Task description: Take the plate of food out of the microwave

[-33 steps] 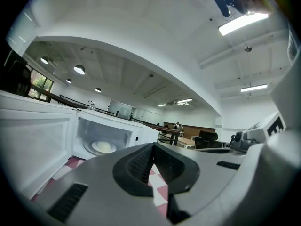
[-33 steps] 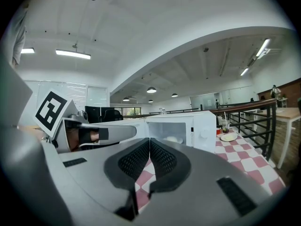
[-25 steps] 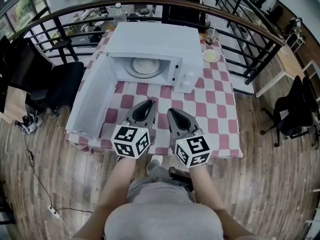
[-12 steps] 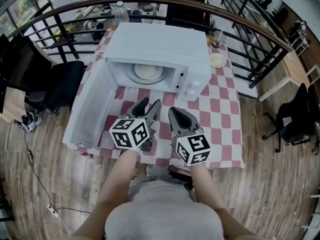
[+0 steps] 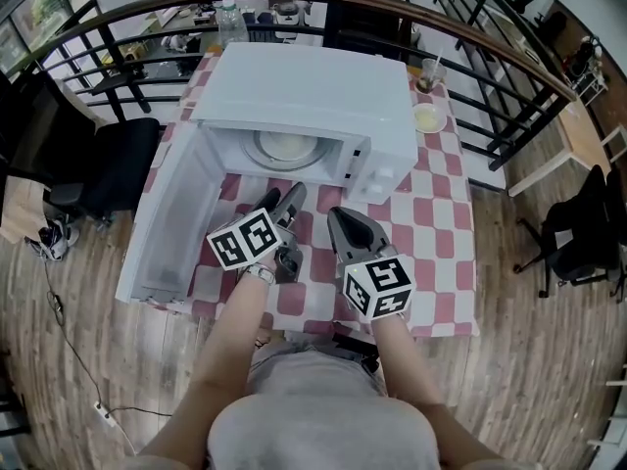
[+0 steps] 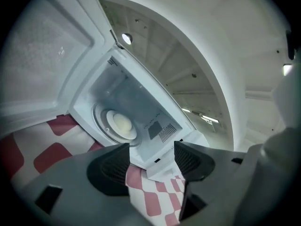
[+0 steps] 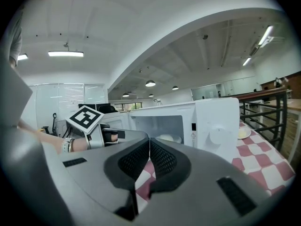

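The white microwave [image 5: 313, 96] stands on the checked table with its door [image 5: 171, 213] swung wide to the left. Inside, a white plate of pale food [image 5: 287, 146] rests on the turntable; the left gripper view shows the plate [image 6: 121, 124] straight ahead. My left gripper [image 5: 279, 202] is rolled onto its side just in front of the cavity. Its jaws are opening and nothing is between them [image 6: 151, 157]. My right gripper [image 5: 335, 215] hovers beside it over the tablecloth, shut and empty [image 7: 149, 147].
A small saucer [image 5: 428, 117] and a cup with a straw [image 5: 428, 74] sit at the table's back right, and a water bottle [image 5: 228, 23] at the back left. A dark railing [image 5: 490, 42] curves behind. Black chairs stand at left [image 5: 118, 164] and right [image 5: 578, 223].
My left gripper has rolled onto its side, moved up toward the microwave opening, and its jaws have parted. The right gripper has hardly moved.
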Action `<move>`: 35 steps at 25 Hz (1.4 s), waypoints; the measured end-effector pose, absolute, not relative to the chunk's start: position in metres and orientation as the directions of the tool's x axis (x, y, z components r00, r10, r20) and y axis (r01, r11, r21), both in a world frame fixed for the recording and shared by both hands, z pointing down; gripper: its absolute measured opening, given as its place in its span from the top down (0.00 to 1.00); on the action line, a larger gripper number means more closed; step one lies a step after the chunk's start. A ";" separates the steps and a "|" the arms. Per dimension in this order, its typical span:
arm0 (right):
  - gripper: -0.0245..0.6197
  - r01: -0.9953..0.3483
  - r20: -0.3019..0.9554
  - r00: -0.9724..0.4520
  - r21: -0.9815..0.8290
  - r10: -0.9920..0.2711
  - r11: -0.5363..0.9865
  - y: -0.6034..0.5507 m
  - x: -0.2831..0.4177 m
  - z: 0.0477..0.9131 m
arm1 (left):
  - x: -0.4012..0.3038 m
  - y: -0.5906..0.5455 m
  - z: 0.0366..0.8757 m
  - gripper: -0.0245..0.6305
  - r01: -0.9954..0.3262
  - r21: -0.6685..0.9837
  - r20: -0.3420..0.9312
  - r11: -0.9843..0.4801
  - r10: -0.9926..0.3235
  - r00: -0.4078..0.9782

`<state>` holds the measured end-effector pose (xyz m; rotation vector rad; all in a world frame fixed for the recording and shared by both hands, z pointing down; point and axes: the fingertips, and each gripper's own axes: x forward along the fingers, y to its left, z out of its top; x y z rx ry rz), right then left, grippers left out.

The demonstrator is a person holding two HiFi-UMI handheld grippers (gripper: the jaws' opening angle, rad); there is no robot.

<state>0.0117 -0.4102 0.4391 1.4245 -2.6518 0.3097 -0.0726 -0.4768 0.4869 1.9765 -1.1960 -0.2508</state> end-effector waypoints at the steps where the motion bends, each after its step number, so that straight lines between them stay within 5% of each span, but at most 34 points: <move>1: 0.92 -0.833 0.204 -0.553 -0.124 -0.808 0.539 -0.413 0.011 0.442 | -0.074 -0.482 0.490 0.53 -0.645 0.730 0.218 -0.227 -0.816 0.535; 7: 0.92 -0.828 0.236 -0.560 -0.126 -0.794 0.546 -0.430 0.007 0.462 | -0.078 -0.514 0.507 0.53 -0.634 0.752 0.235 -0.181 -0.825 0.513; 13: 0.92 -0.831 0.267 -0.555 -0.147 -0.788 0.536 -0.440 0.007 0.480 | -0.096 -0.531 0.544 0.45 -0.652 0.755 0.411 0.071 -0.826 0.386; 35: 0.92 -0.856 0.336 -0.517 -0.211 -0.787 0.471 -0.456 0.023 0.515 | -0.111 -0.579 0.614 0.40 -0.346 0.759 0.635 0.552 -0.746 0.201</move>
